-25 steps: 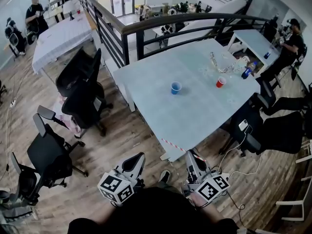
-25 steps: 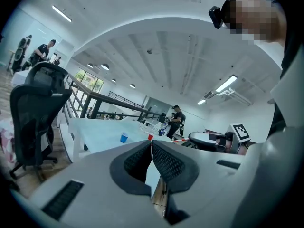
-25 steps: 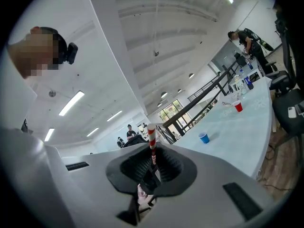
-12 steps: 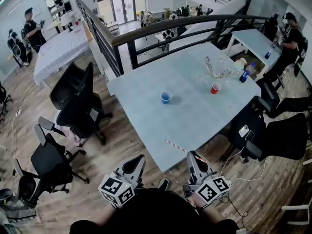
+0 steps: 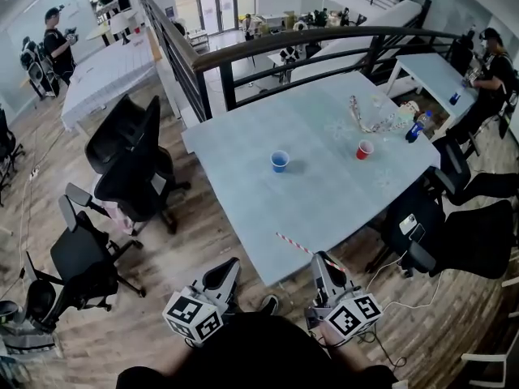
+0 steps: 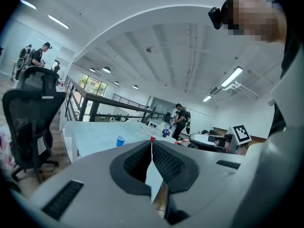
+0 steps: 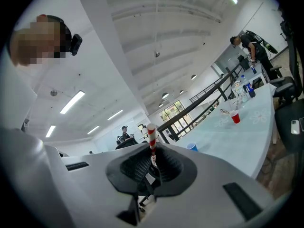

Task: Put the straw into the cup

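Note:
A red-and-white striped straw (image 5: pixel 293 244) lies crosswise in my right gripper (image 5: pixel 322 259), which is shut on it. In the right gripper view the straw (image 7: pixel 151 137) sticks up from between the jaws of the right gripper (image 7: pixel 153 156). My left gripper (image 5: pixel 229 264) is beside it, shut and holding nothing, as the left gripper (image 6: pixel 151 148) shows in its own view. Both are held off the near corner of the light blue table (image 5: pixel 324 201). A blue cup (image 5: pixel 280 161) stands mid-table, with a red cup (image 5: pixel 364 149) further right. Both the blue cup (image 6: pixel 121 140) and the red cup (image 7: pixel 234 117) are well ahead of the jaws.
Black office chairs (image 5: pixel 130 164) stand left of the table and more chairs (image 5: pixel 454 217) to its right. A dark railing (image 5: pixel 284 43) runs behind the table. A bottle (image 5: pixel 418 126) and clutter (image 5: pixel 373 120) sit at the far right of the tabletop. People stand at other desks.
The table has come nearer to me in the head view, and its near corner now lies just ahead of the straw. Both grippers keep their pose and grip.

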The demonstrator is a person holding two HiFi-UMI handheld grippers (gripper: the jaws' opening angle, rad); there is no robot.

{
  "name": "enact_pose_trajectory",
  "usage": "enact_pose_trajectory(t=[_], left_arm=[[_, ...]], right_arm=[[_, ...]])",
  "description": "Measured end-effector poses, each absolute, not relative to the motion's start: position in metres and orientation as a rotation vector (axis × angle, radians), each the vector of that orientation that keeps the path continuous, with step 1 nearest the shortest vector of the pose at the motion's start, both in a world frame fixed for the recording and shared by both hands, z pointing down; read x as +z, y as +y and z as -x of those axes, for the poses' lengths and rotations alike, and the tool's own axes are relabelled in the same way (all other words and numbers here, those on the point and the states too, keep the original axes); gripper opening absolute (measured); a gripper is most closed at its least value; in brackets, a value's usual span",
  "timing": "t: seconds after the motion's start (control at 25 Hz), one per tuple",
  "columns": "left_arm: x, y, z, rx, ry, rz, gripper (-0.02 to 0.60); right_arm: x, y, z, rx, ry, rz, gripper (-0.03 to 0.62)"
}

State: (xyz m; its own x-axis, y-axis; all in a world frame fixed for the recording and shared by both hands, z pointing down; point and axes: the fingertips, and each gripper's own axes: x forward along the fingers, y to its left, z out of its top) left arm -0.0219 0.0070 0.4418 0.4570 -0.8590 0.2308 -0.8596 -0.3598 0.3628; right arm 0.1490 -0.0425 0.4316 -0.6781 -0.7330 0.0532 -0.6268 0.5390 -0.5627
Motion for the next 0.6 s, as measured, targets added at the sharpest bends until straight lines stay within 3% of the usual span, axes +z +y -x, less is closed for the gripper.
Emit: enact_pose_trajectory(t=[0.6], left_arm=[[0.442,-0.039,0.031,-0.011,-1.356,-2.346,0.018]], right_arm=[[0.435,-0.079,-0.150,-0.797,2.536,1.297,0.051]])
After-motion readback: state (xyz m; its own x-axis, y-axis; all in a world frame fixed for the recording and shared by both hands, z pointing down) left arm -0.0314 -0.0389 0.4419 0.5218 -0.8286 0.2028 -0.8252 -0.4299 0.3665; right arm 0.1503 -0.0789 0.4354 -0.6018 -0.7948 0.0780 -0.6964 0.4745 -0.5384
